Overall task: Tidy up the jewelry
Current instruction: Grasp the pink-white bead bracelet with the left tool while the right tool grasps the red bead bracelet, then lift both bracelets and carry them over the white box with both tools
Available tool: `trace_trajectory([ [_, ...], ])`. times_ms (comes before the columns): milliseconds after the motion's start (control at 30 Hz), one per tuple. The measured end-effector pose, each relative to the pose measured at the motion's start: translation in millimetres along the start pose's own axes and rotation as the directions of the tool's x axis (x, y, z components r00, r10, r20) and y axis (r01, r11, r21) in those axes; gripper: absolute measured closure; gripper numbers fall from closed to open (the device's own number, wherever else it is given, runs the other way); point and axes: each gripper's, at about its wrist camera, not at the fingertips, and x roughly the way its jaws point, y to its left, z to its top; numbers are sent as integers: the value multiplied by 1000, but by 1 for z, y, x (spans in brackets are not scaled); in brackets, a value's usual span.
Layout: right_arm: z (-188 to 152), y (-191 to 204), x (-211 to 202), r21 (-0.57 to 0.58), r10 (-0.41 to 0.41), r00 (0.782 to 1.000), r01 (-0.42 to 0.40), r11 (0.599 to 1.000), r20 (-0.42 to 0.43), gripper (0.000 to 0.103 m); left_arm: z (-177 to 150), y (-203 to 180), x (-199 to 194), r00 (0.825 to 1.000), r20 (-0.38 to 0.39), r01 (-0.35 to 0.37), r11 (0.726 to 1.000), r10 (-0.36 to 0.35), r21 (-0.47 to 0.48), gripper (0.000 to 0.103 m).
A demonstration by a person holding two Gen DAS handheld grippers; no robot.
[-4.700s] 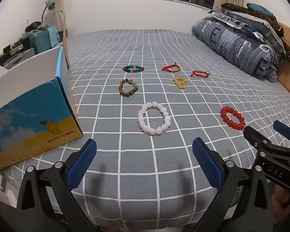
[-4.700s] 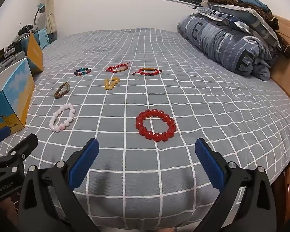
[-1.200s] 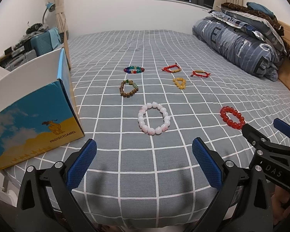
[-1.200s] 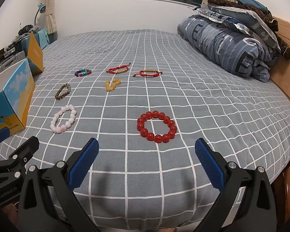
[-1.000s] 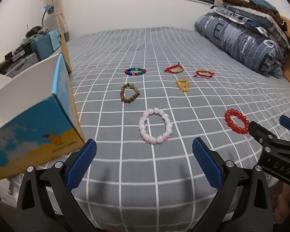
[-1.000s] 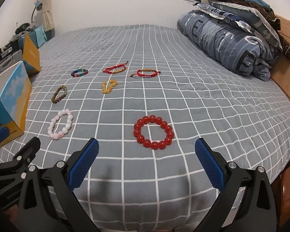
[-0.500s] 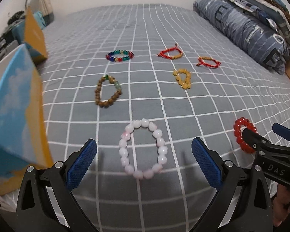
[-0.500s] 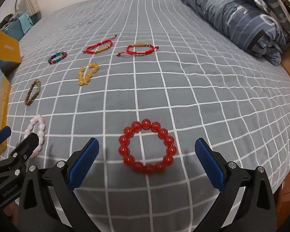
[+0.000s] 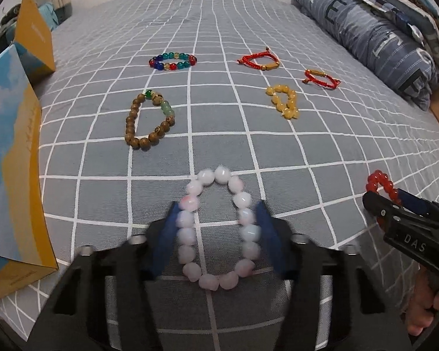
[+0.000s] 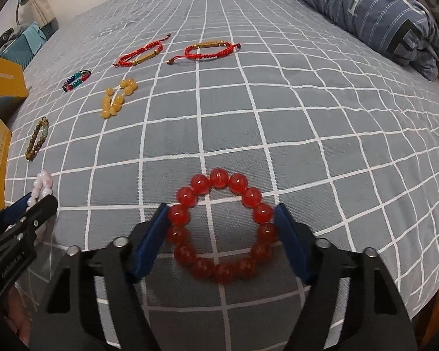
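Bracelets lie scattered on the grey checked bedspread, and both grippers have dropped low onto it since half a second ago, their jaws narrowed from wide. The left gripper now brackets the pale pink bracelet, blue pads just beside its beads on either side; whether they touch, I cannot tell. The right gripper likewise frames the red bead bracelet, pads at its outer beads. Ahead of the left fingers sits the wooden bead bracelet. "DAS" reads on the right gripper's body in the left view
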Motion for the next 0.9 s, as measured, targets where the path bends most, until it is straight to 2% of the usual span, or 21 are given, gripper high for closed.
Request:
trace_trajectory([
  [33, 0, 0, 0, 1, 2, 1000, -2, 1000, 2, 44, 0, 1, -1, 1000, -1, 4, 1000, -4, 0, 69],
  [100, 1, 0, -1, 7, 4, 1000, -4, 1000, 5, 55, -1, 2, -2, 1000, -5, 11, 1000, -11, -1, 80],
  [167, 0, 0, -2, 10, 3, 1000, -3, 1000, 11, 61, -2, 4, -5, 1000, -5, 22, 1000, -22, -1, 82],
  [200, 0, 0, -3, 10, 6, 1000, -6, 1000, 13, 69, -2, 4, -5, 1000, -4, 28, 1000, -28, -3, 83],
  [267, -2, 0, -5, 10, 5, 1000, -5, 1000, 19, 76, -2, 5, -8, 999, 3, 40, 999, -40, -6, 83],
  [433, -3, -1, -10, 16, 11, 999, -11, 1000, 41, 77, -3, 4, -14, 999, 23, 43, 999, -43, 3, 84],
  [500, -3, 0, -13, 15, 6, 998, -7, 1000, 55, 86, -3, 4, -17, 998, 32, 48, 999, -48, 4, 84],
  [567, -3, 0, -17, 14, 0, 998, -1, 1000, 70, 90, -4, 3, -20, 998, 38, 55, 998, -55, 3, 84],
  [900, -4, 1, -29, 9, 17, 993, -18, 1000, 113, 90, -4, 3, -35, 995, 75, 65, 998, -65, 7, 84],
])
